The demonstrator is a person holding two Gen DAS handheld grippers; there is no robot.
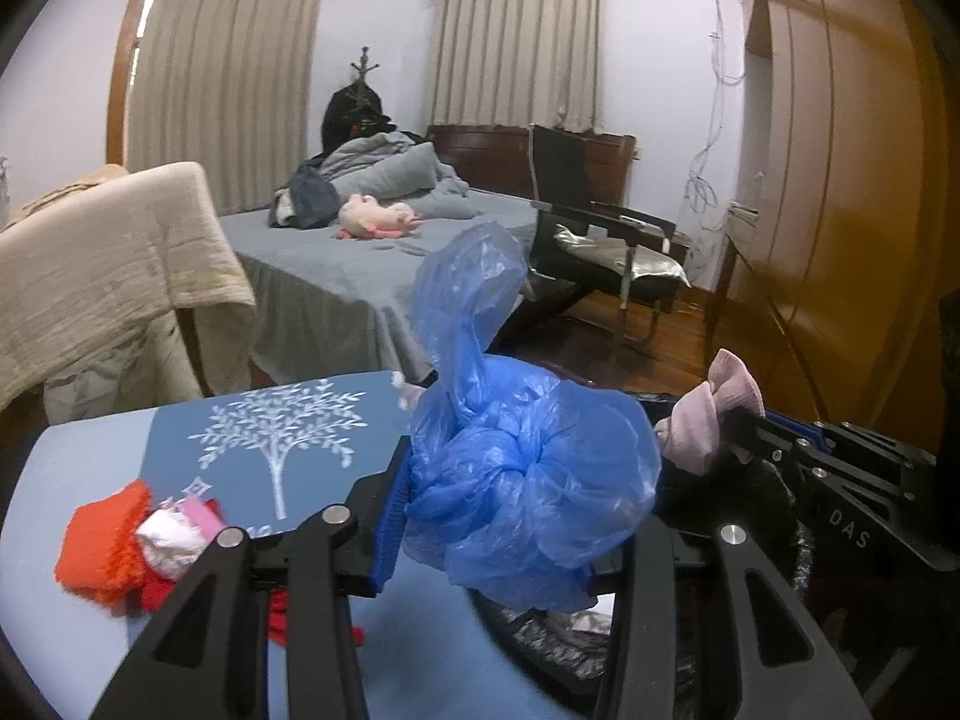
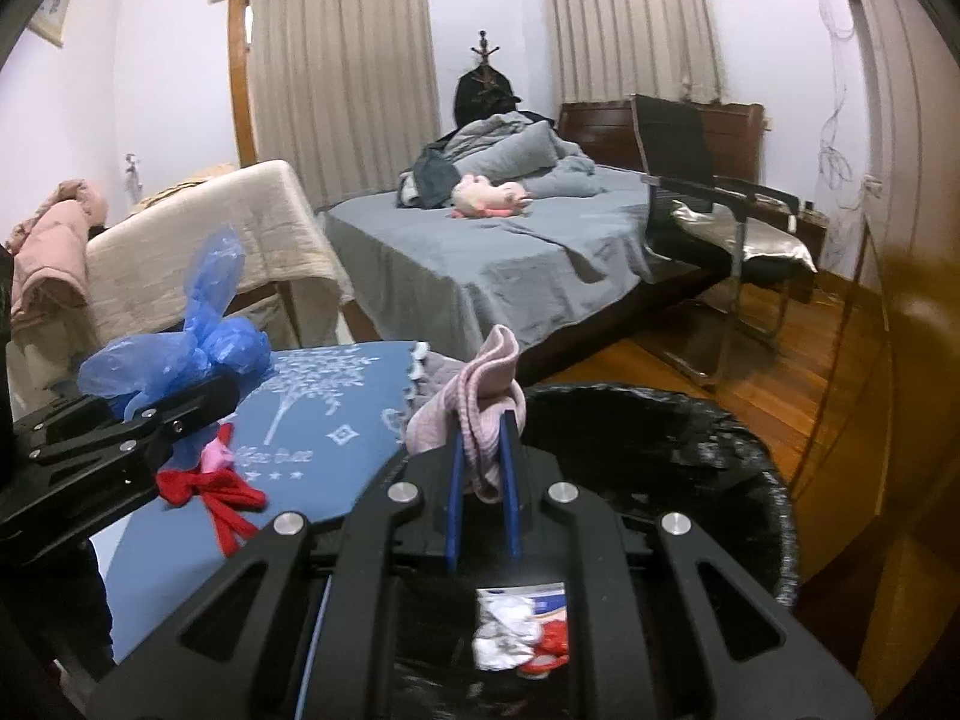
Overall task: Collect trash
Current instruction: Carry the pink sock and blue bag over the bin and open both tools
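Observation:
My left gripper (image 1: 504,516) is shut on a crumpled blue plastic bag (image 1: 528,480), held above the edge of the blue table (image 1: 72,468) and the black-lined trash bin (image 1: 540,642). The bag also shows in the right wrist view (image 2: 180,348). My right gripper (image 2: 483,468) is shut on a pink cloth (image 2: 480,408), held over the trash bin (image 2: 690,438); the cloth also shows in the left wrist view (image 1: 708,414). Crumpled wrappers (image 2: 522,630) lie inside the bin.
On the table lie a tree-print blue mat (image 1: 270,444), an orange knit piece (image 1: 102,540), and red and pink scraps (image 2: 210,486). A bed (image 2: 480,264), a black chair (image 2: 708,204), a draped chair (image 1: 108,270) and a wooden wardrobe (image 1: 840,180) stand around.

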